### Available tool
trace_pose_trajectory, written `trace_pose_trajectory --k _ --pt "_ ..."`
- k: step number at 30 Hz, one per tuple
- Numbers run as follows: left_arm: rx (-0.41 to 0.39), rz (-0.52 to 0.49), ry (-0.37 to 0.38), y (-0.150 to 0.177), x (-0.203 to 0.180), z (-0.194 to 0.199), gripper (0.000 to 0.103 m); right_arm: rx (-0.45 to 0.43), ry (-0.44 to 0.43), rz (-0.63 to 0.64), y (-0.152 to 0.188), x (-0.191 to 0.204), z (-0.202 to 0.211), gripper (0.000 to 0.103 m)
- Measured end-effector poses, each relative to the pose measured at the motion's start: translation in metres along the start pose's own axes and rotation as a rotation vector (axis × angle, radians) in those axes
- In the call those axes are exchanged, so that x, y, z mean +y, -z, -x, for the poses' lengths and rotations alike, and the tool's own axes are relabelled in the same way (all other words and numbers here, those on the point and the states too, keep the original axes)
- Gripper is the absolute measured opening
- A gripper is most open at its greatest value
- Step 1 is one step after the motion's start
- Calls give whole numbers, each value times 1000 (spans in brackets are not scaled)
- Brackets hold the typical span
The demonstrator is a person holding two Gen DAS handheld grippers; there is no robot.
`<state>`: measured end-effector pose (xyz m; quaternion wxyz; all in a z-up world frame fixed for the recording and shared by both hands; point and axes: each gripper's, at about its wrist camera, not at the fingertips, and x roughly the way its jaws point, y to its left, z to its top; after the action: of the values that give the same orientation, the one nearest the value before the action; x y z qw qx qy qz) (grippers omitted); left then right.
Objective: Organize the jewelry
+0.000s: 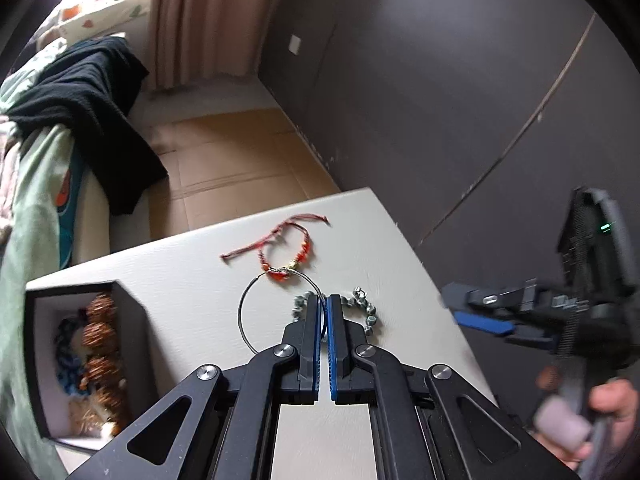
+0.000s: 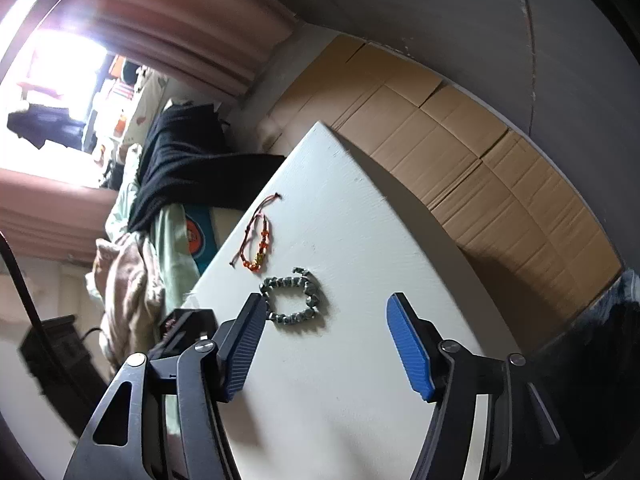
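My left gripper (image 1: pixel 324 300) is shut on a thin silver wire bangle (image 1: pixel 246 312) and holds it over the white table (image 1: pixel 192 276). A red cord bracelet with orange beads (image 1: pixel 286 254) lies beyond it; it also shows in the right wrist view (image 2: pixel 258 246). A grey-green bead bracelet (image 1: pixel 362 308) lies just past the left fingertips, and shows whole in the right wrist view (image 2: pixel 294 300). My right gripper (image 2: pixel 326 312) is open and empty above the table, near the bead bracelet; it also shows in the left wrist view (image 1: pixel 472 308).
A black jewelry box (image 1: pixel 80 356) with several beaded pieces inside stands open at the table's left edge. Cardboard sheets (image 2: pixel 460 152) cover the floor beyond the table. A bed with a black garment (image 1: pixel 88 100) and clothes lies to the left. A dark wall (image 1: pixel 440 80) is behind.
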<state>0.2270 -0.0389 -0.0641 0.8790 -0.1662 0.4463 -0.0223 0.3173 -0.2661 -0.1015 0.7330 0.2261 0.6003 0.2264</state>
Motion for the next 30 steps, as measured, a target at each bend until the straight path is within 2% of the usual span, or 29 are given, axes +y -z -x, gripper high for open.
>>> trace_pose_trajectory --k 3,9,13,16,23,25,27,30 --pt "-44 34 20 4 11 21 2 14 15 37 2 10 -12 53" --pt "-142 98 61 14 36 64 2 28 90 109 8 30 -34 47" --pt "-180 139 53 14 55 86 2 18 156 164 10 39 -48 41" --pt "-182 189 62 17 75 90 2 0 207 195 9 44 -56 40" --pt "-157 293 25 28 119 91 2 -39 358 325 15 64 -69 36" --pt "-157 311 25 30 128 93 2 -40 420 393 20 71 -74 18" --pt "-154 321 32 31 132 94 2 -38 438 427 24 75 -76 13" --pt "-148 343 46 34 137 94 2 -22 391 398 22 70 -70 11"
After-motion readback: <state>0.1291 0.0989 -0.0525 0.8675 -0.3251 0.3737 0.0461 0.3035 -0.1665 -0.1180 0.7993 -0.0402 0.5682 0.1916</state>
